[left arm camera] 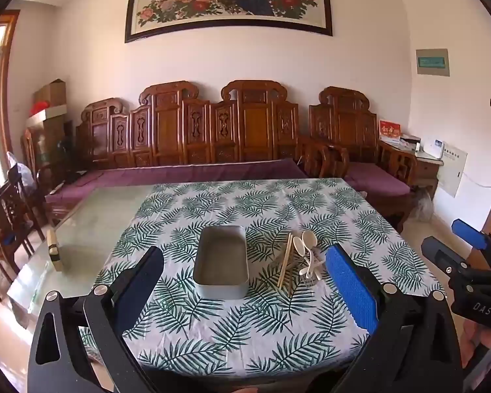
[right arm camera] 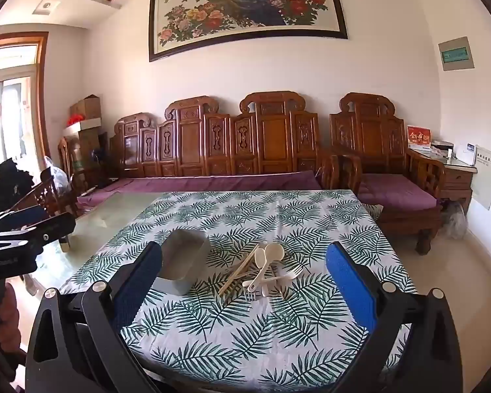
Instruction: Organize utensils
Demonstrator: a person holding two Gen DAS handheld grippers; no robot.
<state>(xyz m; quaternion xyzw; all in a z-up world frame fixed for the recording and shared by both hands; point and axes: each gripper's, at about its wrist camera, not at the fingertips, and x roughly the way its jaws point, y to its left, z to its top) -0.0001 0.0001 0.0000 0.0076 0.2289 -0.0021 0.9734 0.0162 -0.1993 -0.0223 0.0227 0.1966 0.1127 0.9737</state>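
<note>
Grey metal catches the eye first in the left wrist view: an empty rectangular tin (left arm camera: 221, 263) stands on the leaf-print tablecloth (left arm camera: 245, 337) around the middle of the table, nearer the near edge than the far one. Just beside it, toward the table's right edge, lies a loose heap of utensils: wooden chopsticks (left arm camera: 285, 259), two cream spoons (left arm camera: 306, 245) and a fork partly hidden under them. The left gripper (left arm camera: 245, 291) hangs above the near edge with its jaws spread as wide as they go and nothing between them, framing tin and heap alike. The right gripper (left arm camera: 468, 255) shows past the table's right edge, also apart from everything. In the right wrist view the right gripper (right arm camera: 245, 291) is likewise fully spread and empty, pitched gently downward toward the heap, where the chopsticks (right arm camera: 240, 270), spoons (right arm camera: 271, 253) and two pale forks (right arm camera: 279, 278) cross over one another; the tin (right arm camera: 183, 263) sits to their left, partly behind one finger. Nothing is in the tin yet, so the task looks to be at its very start, at the approach. The next move probably calls for picking one piece out of the tangle, likely an uppermost one, and closing on a thin handle lying flat on cloth without dragging its neighbours.
</note>
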